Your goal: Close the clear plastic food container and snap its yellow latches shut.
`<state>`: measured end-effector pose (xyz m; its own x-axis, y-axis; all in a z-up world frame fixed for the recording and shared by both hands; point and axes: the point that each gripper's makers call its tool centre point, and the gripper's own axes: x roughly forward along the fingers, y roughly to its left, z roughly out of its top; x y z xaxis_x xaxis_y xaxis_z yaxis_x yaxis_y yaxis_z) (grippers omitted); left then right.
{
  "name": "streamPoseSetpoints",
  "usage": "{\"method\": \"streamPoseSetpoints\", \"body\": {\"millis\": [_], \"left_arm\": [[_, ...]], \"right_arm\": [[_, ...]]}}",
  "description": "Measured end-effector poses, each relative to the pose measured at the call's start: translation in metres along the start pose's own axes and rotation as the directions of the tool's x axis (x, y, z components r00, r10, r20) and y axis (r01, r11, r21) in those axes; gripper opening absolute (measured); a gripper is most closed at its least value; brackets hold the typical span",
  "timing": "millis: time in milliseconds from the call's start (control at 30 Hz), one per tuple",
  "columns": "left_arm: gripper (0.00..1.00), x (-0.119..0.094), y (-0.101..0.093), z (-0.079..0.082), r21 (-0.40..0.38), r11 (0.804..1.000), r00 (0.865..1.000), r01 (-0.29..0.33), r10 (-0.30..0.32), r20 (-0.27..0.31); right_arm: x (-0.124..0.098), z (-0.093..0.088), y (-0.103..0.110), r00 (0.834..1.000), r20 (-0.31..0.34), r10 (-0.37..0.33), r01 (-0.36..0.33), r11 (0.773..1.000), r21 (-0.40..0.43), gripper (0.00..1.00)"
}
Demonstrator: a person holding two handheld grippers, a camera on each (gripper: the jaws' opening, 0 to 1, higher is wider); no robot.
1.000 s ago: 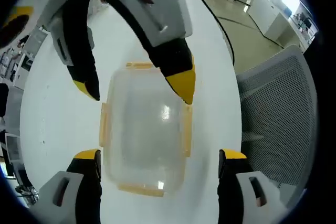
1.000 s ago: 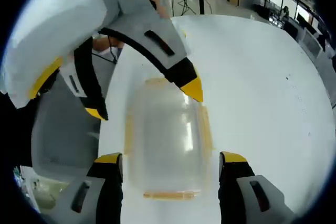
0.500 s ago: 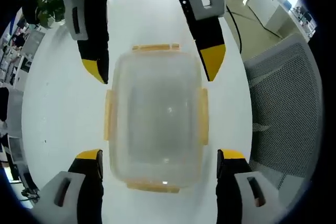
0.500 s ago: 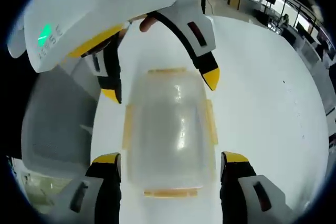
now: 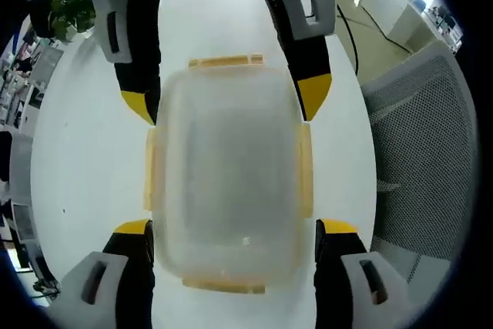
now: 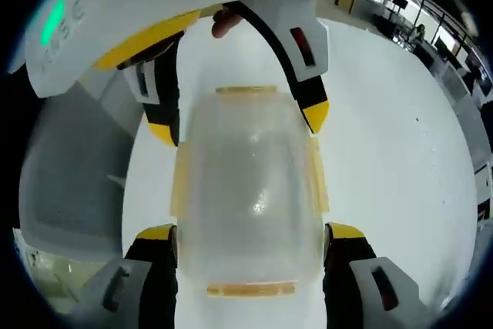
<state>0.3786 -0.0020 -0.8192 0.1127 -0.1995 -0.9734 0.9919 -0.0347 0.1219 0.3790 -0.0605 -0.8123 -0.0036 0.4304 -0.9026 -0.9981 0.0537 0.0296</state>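
Note:
A clear plastic container [image 5: 227, 175] with its lid on rests on the white table [image 5: 77, 159]. Yellow latches [image 5: 306, 167] stick out from all its sides. My left gripper [image 5: 233, 229] is open, one jaw on each side of the container's near end. The right gripper [image 5: 225, 99] reaches in from the far end, also open and straddling the box. In the right gripper view, the same container [image 6: 250, 190] lies between the jaws of my right gripper [image 6: 250, 233], and the left gripper [image 6: 239, 125] flanks its far end. I cannot tell whether any jaw touches the box.
A grey mesh chair [image 5: 416, 152] stands close to the table edge, and the chair [image 6: 69, 175] appears again in the right gripper view. Bare white table [image 6: 400, 136] stretches to the other side. A fingertip [image 6: 223, 25] shows on the left gripper's handle. Office desks lie far behind.
Both grippers have moved in over the container from opposite ends. It looks larger in both views, and their jaws now flank its sides. The container itself has stayed put.

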Motion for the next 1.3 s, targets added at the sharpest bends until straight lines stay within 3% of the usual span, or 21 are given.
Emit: {"method": "streamPoseSetpoints", "body": {"millis": [100,233,1300], "left_arm": [[0.79,0.0005,0.0087,-0.0011,0.015,0.999,0.999,-0.043,0.043,-0.012],[0.78,0.0021,0.005,-0.0005,-0.002,0.999,0.999,-0.034,0.034,-0.009],[0.77,0.0025,0.0052,0.0012,-0.018,0.999,0.999,-0.04,0.041,0.035]], "right_arm": [[0.0009,-0.0008,-0.0003,1.0,0.002,0.003,-0.003,1.0,0.005,0.78],[0.0019,-0.0008,-0.0013,1.0,0.021,0.002,-0.002,1.0,0.004,0.77],[0.0061,-0.0006,-0.001,1.0,-0.019,0.005,-0.005,1.0,0.004,0.79]]}}
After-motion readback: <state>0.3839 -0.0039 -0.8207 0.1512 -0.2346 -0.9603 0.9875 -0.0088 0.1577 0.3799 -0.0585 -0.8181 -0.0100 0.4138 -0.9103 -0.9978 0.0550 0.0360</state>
